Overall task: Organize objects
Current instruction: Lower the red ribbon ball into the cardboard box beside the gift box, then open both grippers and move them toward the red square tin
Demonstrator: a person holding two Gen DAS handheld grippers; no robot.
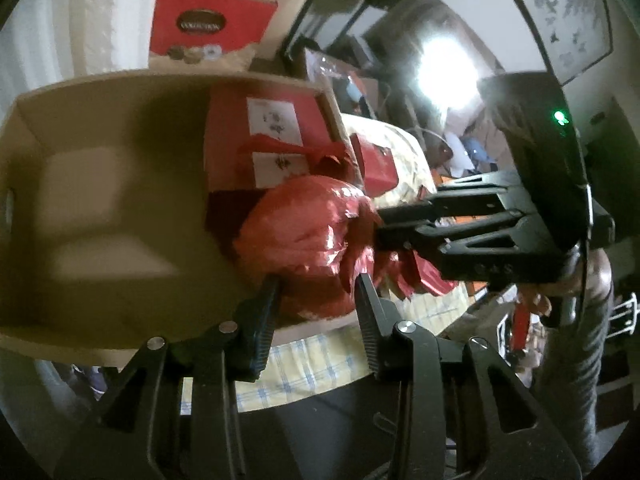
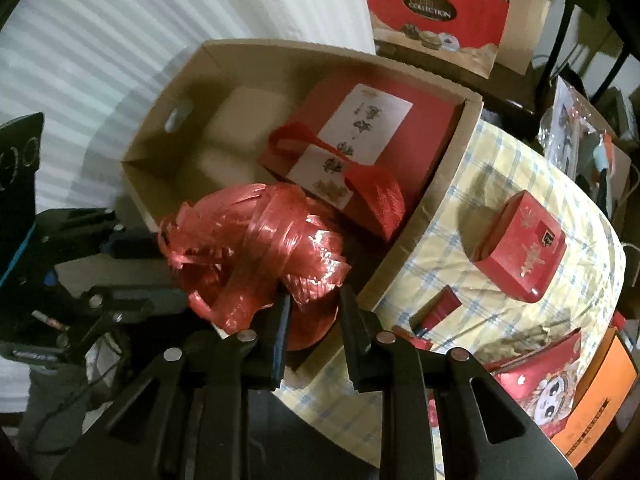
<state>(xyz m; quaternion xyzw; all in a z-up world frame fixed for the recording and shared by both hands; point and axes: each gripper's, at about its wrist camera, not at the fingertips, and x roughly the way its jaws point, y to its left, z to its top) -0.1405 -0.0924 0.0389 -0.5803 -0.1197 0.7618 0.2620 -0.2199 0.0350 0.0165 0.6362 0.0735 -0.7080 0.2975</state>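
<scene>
A person holds two black two-finger grippers over an open cardboard box (image 2: 432, 184) that sits on a table covered with a yellow-and-blue checked cloth (image 2: 500, 184). A ball of shiny red plastic raffia ribbon (image 2: 260, 248) sits at the near corner of the box, between the two grippers.

Seen from the right wrist, the right gripper (image 2: 314, 320) has its fingers partly spread, with the lower edge of the ribbon ball lying between the tips; whether the pads press on it cannot be told. The left gripper (image 2: 120, 240) reaches in from the left, its fingertips at the ball's side.

From the left wrist, the left gripper (image 1: 318, 300) likewise shows its fingers spread at a middling width on either side of the ball's near edge, grip uncertain. The right gripper (image 1: 384, 228) comes in from the right, its fingers close together against the ribbon's loose strands.

Inside the box, a red gift bag (image 2: 384, 128) with white labels and red handles lies flat behind the ball. Outside the box, on the cloth, a small red tin (image 2: 520, 248) stands well apart.
</scene>
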